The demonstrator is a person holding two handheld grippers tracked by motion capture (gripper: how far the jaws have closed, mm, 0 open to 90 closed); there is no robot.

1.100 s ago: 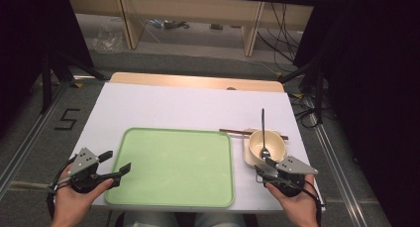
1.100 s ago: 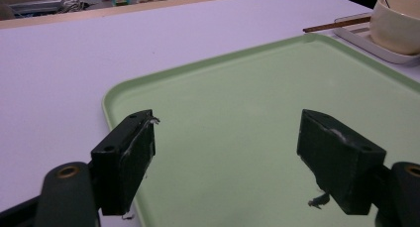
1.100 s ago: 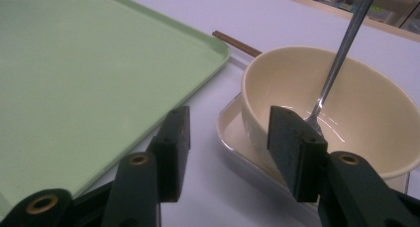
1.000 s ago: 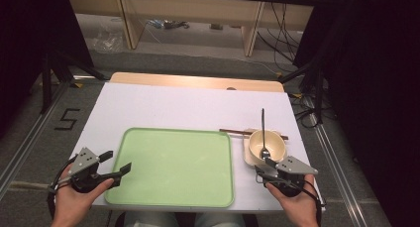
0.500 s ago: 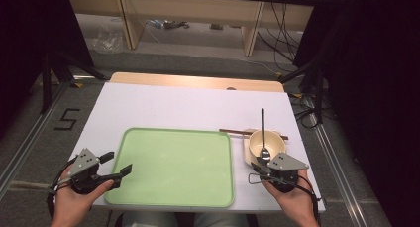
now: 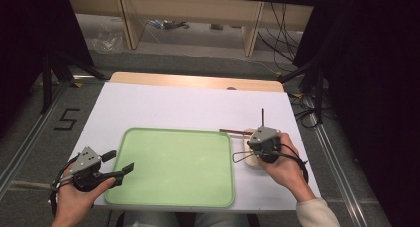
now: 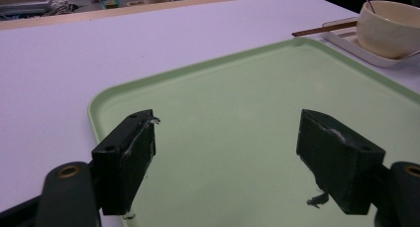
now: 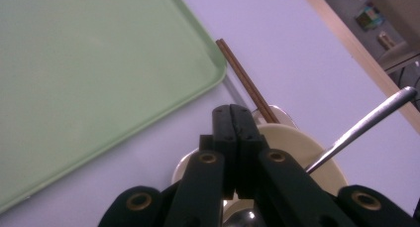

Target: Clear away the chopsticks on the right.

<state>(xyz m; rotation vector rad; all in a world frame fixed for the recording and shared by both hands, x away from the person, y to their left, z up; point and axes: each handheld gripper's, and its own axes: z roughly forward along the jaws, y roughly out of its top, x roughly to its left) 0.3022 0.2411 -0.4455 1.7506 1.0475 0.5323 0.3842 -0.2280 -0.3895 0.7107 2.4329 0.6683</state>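
A white-topped desk (image 6: pixel 173 105) carries a pale green rectangular plastic tray (image 6: pixel 176 165).
Left tongs (image 6: pixel 121 170) hover spread over the tray's corner; right tongs (image 8: pixel 233 119), pressed together, sit above a cream round bowl (image 7: pixel 391 26) beside brown wooden chopsticks (image 8: pixel 245 83).

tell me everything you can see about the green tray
The green tray is a pale green rectangle with rounded corners and a low raised rim, matte, plastic by its look. It lies flat and empty on the white table, near the person's edge. The left gripper hovers open over its left edge. Off its far right corner lie brown chopsticks, beside a cream bowl.
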